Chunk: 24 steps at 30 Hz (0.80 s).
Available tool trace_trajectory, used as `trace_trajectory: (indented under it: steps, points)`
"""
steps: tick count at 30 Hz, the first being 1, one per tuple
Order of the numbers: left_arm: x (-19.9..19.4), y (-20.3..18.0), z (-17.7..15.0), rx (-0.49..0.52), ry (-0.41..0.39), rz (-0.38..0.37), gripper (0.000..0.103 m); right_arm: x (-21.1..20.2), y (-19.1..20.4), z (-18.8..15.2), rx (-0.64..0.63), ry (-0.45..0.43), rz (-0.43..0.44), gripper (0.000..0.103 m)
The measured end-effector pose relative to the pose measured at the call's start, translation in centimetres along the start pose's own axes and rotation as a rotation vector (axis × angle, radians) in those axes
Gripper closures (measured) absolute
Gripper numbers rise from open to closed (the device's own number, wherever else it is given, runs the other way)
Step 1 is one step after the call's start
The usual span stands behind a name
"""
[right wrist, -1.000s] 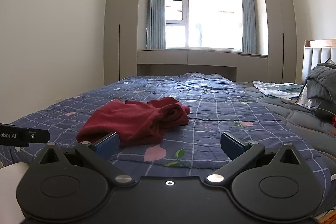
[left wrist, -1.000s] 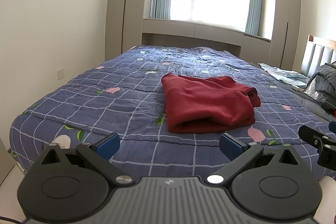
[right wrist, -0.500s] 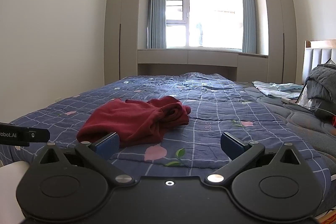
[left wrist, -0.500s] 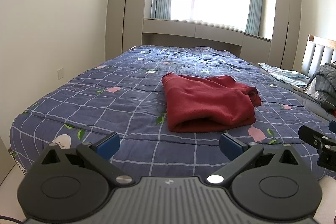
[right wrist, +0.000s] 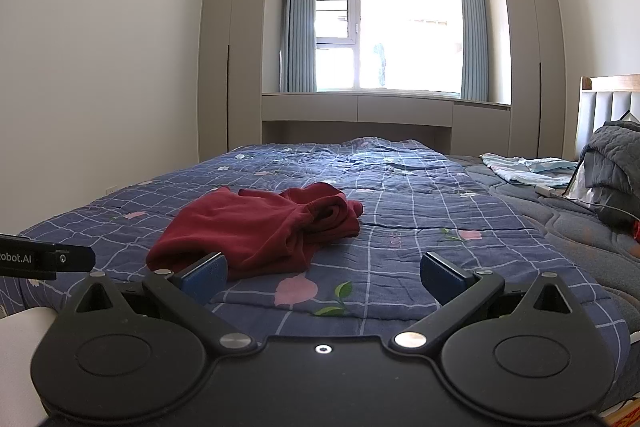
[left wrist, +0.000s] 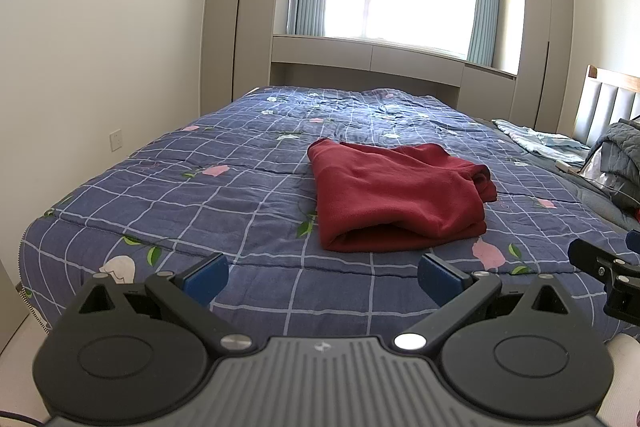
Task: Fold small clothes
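Note:
A dark red garment (left wrist: 396, 197) lies folded in a loose bundle on the blue checked quilt (left wrist: 224, 199). In the right wrist view the red garment (right wrist: 260, 227) lies left of centre. My left gripper (left wrist: 322, 275) is open and empty, held off the bed's near edge, short of the garment. My right gripper (right wrist: 322, 275) is open and empty, also back from the bed's near edge. Part of the right gripper shows at the right edge of the left wrist view (left wrist: 600, 263). Part of the left gripper shows at the left edge of the right wrist view (right wrist: 44, 259).
A light blue cloth (right wrist: 524, 169) and a grey quilted bundle (right wrist: 616, 167) lie at the right by the headboard (right wrist: 608, 103). Wardrobes and a window bench stand beyond the bed. A wall runs along the left side.

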State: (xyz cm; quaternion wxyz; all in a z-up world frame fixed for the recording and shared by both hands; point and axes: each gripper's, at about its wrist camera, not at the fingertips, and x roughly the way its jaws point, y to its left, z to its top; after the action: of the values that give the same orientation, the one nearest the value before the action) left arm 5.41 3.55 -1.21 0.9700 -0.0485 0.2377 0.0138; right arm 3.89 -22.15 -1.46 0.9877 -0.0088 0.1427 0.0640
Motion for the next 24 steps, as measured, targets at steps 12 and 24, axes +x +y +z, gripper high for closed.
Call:
trace_trajectory:
  steps: [12,24]
  points:
    - [0.01,0.06,-0.43,-0.009,0.034,-0.015,0.000,-0.01,-0.02,-0.01,0.000,0.000,0.000,0.001]
    - [0.40,0.42,-0.33,-0.018,0.060,0.031,0.000,0.06,0.14,-0.20,-0.004,0.005,-0.002,0.001]
